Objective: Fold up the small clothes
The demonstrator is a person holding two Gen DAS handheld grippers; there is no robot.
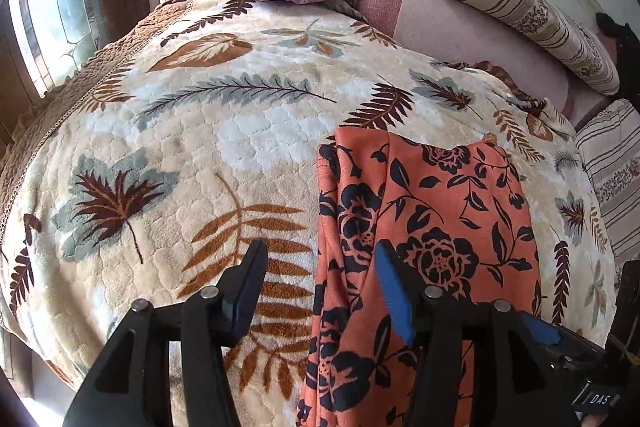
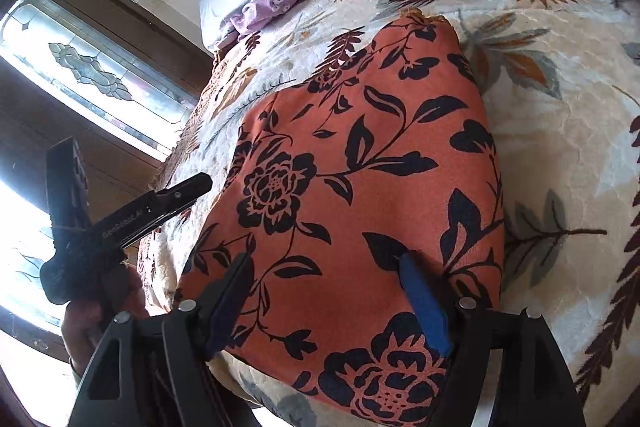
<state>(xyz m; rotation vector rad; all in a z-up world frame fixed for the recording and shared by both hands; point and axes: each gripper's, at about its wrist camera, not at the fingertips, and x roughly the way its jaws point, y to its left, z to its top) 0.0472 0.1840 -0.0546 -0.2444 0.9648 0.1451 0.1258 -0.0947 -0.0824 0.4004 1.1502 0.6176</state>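
- Garment (image 1: 436, 211), orange with dark flowers, lies folded flat on the leaf-patterned blanket (image 1: 192, 115) covering the bed.
- Left gripper (image 1: 322, 259) hovers over the garment's left edge, jaws apart, gripping nothing.
- Right gripper (image 2: 326, 267) hangs above the garment's near end, jaws wide apart, empty.
- Striped bolster (image 1: 516, 3) lies beyond, well apart.

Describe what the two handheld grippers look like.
Both are black plastic. The left gripper and right gripper each have two fingers with silver pivot pins and blue pads. The left one's body carries small white lettering, too blurred to read.
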